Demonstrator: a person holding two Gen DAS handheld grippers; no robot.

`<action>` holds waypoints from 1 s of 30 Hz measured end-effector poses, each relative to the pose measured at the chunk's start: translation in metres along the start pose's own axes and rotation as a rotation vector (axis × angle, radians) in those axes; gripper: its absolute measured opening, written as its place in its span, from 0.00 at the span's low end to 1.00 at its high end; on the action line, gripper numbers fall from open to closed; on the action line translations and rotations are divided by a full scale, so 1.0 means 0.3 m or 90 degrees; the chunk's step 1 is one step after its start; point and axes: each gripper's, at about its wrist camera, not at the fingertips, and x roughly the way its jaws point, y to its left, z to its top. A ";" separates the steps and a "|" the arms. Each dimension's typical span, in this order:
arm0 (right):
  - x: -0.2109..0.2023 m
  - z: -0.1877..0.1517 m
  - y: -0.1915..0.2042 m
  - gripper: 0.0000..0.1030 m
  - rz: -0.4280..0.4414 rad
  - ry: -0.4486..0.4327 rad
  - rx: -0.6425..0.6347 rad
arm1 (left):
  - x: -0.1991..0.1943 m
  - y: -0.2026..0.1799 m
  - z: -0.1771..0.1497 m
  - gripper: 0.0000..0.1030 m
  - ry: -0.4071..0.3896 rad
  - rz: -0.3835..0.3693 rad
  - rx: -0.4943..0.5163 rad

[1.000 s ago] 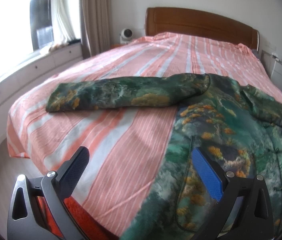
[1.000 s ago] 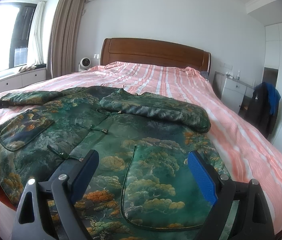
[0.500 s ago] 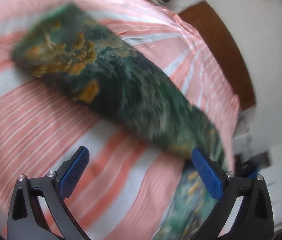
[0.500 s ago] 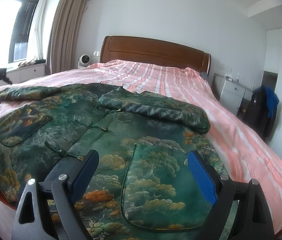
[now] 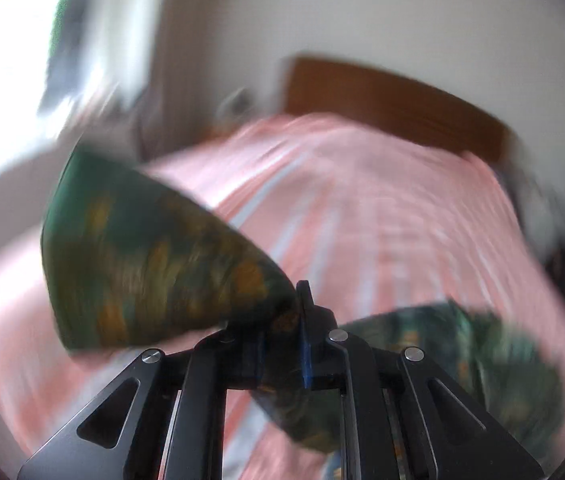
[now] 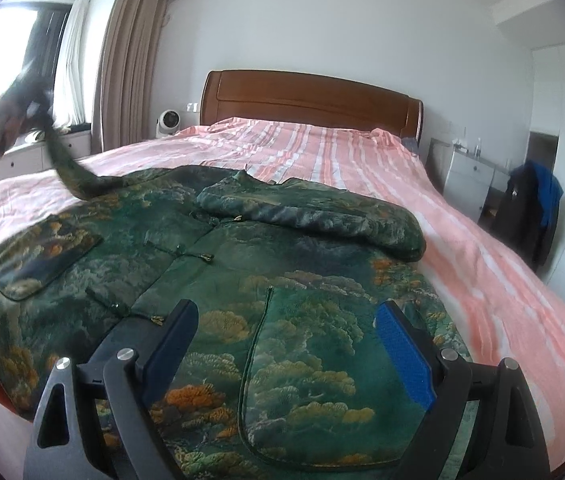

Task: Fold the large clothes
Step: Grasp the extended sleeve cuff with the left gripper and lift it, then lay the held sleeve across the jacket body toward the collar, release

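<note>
While a green jacket (image 6: 242, 280) covers the striped bed (image 6: 462, 248), left fingers (image 5: 302, 320) pinch its sleeve (image 5: 154, 264), right fingers (image 6: 186, 328) wide.

The right wrist camera sits low at the foot of the bed (image 6: 362, 152), facing the headboard (image 6: 310, 100) up the frame. The left wrist camera, badly blurred, hangs close over the bed (image 5: 382, 208), facing that headboard (image 5: 394, 108) too.

Green jacket (image 6: 266, 280) flat (sleeve (image 6: 70, 176) lifted).
</note>
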 end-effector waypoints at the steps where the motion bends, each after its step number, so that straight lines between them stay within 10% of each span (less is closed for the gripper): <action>1: -0.001 0.001 -0.006 0.87 0.001 0.000 0.005 | -0.035 -0.147 0.012 0.13 -0.026 -0.021 0.079; 5: -0.016 0.007 -0.023 0.87 -0.004 -0.010 0.015 | -0.083 -0.651 -0.113 0.32 -0.041 -0.133 0.342; 7: -0.026 0.008 -0.037 0.87 -0.008 -0.014 0.022 | -0.031 -0.863 -0.293 0.95 0.030 -0.161 0.490; 12: -0.054 0.010 -0.084 0.87 -0.022 -0.025 0.044 | -0.002 -0.954 -0.640 0.98 0.110 -0.157 0.648; 17: -0.061 0.007 -0.144 0.87 -0.024 -0.026 0.085 | -0.021 -0.783 -0.576 0.98 0.165 -0.191 0.534; 25: -0.021 0.006 -0.155 0.87 -0.009 -0.003 0.106 | 0.226 -0.402 -0.284 0.99 0.186 -0.129 0.097; 30: -0.039 0.003 -0.142 0.87 -0.009 -0.009 0.094 | 0.473 -0.283 -0.449 0.99 0.323 -0.014 0.072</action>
